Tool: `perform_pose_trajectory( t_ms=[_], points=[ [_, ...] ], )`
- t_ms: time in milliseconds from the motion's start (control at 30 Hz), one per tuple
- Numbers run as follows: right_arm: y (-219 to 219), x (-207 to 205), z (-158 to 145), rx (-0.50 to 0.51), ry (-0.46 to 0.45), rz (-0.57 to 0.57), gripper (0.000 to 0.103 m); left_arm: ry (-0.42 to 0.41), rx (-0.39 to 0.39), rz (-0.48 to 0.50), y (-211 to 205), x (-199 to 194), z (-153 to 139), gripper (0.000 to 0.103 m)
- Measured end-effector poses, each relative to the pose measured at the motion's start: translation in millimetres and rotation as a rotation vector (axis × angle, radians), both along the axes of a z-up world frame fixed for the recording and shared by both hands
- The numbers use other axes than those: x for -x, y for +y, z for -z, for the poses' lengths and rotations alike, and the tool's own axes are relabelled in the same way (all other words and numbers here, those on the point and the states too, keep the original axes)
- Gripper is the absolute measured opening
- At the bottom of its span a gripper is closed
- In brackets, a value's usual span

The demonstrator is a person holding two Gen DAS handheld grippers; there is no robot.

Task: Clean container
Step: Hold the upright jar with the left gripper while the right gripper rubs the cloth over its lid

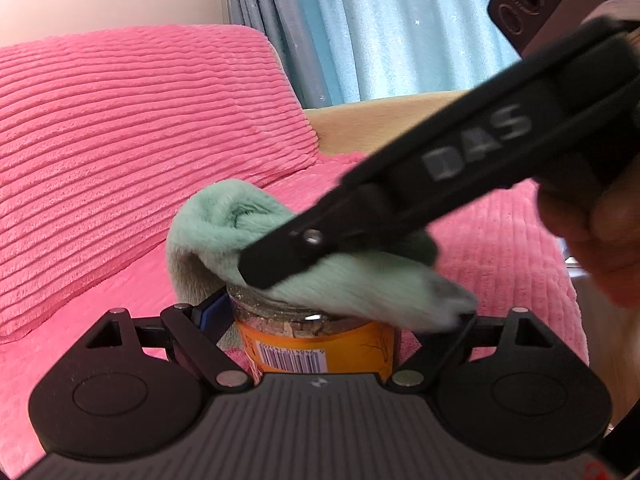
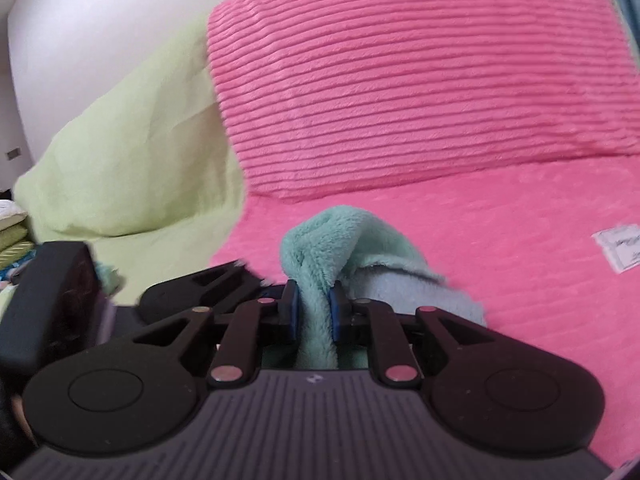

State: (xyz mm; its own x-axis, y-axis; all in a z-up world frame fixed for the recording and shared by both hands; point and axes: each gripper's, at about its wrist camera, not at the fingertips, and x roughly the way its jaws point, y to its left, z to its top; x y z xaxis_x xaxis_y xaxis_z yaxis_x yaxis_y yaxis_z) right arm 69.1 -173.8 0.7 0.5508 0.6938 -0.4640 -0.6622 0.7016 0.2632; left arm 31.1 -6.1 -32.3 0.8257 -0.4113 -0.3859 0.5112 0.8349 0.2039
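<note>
Nearest: left gripper (image 1: pixel 316 320), jaws clamped around jar (image 1: pixel 320 344), orange label, barcode, lid off, upright above pink bedding (image 1: pixel 120 288). Over jar mouth: green cloth (image 1: pixel 248 232), pinched tight in right gripper (image 2: pixel 313 312), pressing on the rim. Behind: pink cushion (image 2: pixel 420 80), lime pillow (image 2: pixel 132 160), curtain (image 1: pixel 380 28). Wiping apparently under way; rim covered, jar sides likely not yet wiped

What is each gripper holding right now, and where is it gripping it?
The left gripper clamps the jar by its sides, near the top. The right gripper pinches a bunched fold of the green cloth.
</note>
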Motion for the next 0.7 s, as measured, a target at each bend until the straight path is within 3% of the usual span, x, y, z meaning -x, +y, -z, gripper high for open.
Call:
perform_pose_trajectory(
  t_ms=[700],
  points=[
    [3.0,-4.1,0.3,0.054,-0.045,0.065,0.012,0.006,0.003,-0.007,-2.8,8.2,0.5,0.086]
  ],
)
